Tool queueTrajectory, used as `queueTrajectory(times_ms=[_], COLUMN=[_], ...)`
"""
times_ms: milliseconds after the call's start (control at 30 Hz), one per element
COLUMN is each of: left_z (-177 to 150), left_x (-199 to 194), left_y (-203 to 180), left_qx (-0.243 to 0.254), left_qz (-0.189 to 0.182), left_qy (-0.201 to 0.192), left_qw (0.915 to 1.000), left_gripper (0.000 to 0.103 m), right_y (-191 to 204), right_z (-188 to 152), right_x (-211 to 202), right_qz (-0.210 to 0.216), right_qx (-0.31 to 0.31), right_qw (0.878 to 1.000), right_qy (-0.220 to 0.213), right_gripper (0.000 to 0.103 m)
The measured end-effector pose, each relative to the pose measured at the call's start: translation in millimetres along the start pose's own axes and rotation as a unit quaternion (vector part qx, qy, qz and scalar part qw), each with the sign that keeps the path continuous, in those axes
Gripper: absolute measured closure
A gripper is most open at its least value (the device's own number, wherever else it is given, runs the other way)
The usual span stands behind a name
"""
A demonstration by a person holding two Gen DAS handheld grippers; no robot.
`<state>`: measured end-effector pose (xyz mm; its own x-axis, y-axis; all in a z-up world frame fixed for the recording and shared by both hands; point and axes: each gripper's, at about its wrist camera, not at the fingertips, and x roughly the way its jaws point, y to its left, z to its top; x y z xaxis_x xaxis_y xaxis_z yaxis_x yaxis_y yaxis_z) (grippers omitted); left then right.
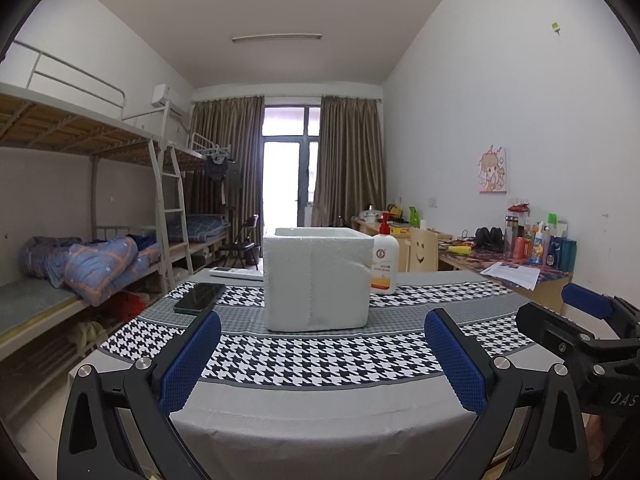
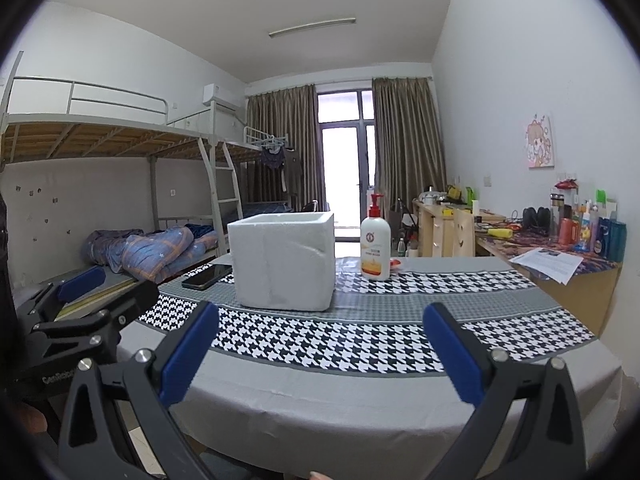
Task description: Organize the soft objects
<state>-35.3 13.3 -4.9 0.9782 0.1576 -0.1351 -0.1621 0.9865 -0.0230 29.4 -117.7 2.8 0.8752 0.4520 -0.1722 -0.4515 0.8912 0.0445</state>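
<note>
The table under its houndstooth cloth filled my view, and I held both grippers back at its near edge, level and side by side, which seemed a fair place to survey before reaching. The foam box stood upright near the middle, open side up; I judged it the bin for the soft things, set where either arm could reach it. I saw no soft object on the table, and the box's inside was hidden from me. The bottle stood just beside the box's right. The phone lay flat to its left. My left gripper was spread wide and held nothing; my right gripper likewise gaped, empty.
</note>
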Motion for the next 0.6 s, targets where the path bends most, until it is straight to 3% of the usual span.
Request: queueTrajectory(times_ms=[600], left_z=[-3.1], left_x=[2.5], left_y=[-7.8], left_qx=[0.016], left_qz=[-0.003], left_qy=[0.008], left_qw=[0.9998], left_gripper=[0.001], right_y=[4.6], right_z=[-0.7], right_x=[-1.6], right_qz=[0.0], right_qx=[-0.004], right_qw=[1.0], right_qy=[0.002], right_gripper=[0.0])
